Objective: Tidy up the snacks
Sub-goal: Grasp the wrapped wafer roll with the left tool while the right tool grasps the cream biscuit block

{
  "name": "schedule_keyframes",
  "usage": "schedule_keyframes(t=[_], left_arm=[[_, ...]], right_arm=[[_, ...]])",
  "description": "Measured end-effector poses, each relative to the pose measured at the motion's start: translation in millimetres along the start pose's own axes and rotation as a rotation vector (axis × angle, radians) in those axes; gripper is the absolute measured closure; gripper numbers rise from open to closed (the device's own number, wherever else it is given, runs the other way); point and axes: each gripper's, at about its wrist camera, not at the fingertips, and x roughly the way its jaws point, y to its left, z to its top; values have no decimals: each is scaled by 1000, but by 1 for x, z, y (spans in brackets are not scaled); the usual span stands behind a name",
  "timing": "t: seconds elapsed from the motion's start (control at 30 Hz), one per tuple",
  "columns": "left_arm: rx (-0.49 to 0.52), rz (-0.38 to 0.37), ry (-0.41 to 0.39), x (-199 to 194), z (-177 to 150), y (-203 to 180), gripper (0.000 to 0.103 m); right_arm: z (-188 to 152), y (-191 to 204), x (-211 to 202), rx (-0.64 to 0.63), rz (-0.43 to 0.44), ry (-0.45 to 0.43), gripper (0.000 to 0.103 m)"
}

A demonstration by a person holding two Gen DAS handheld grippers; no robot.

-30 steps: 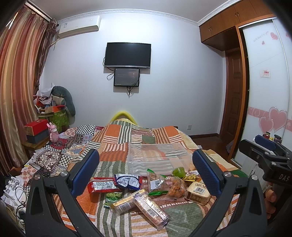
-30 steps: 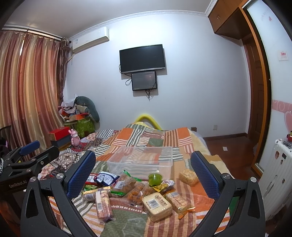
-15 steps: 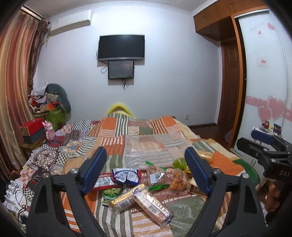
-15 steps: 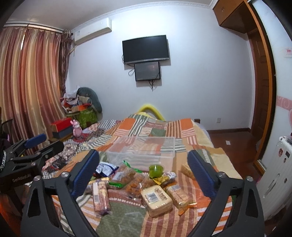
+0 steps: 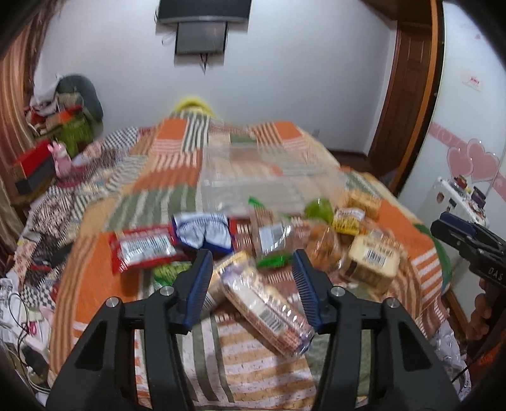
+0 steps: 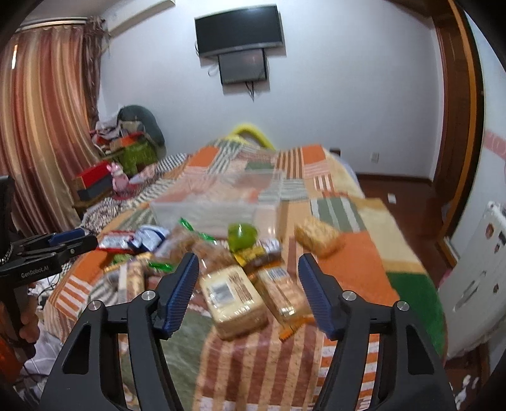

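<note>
Several snack packs lie in a heap on the striped bedspread. My left gripper is open and empty, above a long clear pack of biscuits. A red pack and a blue-white bag lie to its left. My right gripper is open and empty, over a pale boxed cake pack and a wafer pack. A clear plastic bin stands behind the heap; it also shows in the left wrist view. A green cup sits by it.
A lone snack pack lies to the right of the heap. Boxes and clutter stand left of the bed. A white cabinet is at the right. A TV hangs on the far wall.
Both grippers have tilted down and moved closer to the snack heap. Both sets of jaws have narrowed but stay open.
</note>
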Motion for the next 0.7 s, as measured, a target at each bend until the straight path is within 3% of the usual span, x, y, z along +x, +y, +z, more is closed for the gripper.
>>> schedule_keyframes(t=[0.2,0.37,0.6,0.7], left_arm=[[-15,-42,138,40,-15,-5,51],[-30,-58,217,62,-23,-7,51],[-5,-11,231,69,-28,-7,51],[-40,-38,250,70,-29,1,50]], right_arm=[[-9,-12,23,31,16,91,42],[-10,-10,35,27,60,116,43],[-10,6,57,-4,124,168,47],[-12,10,66,-17,132,189,47]])
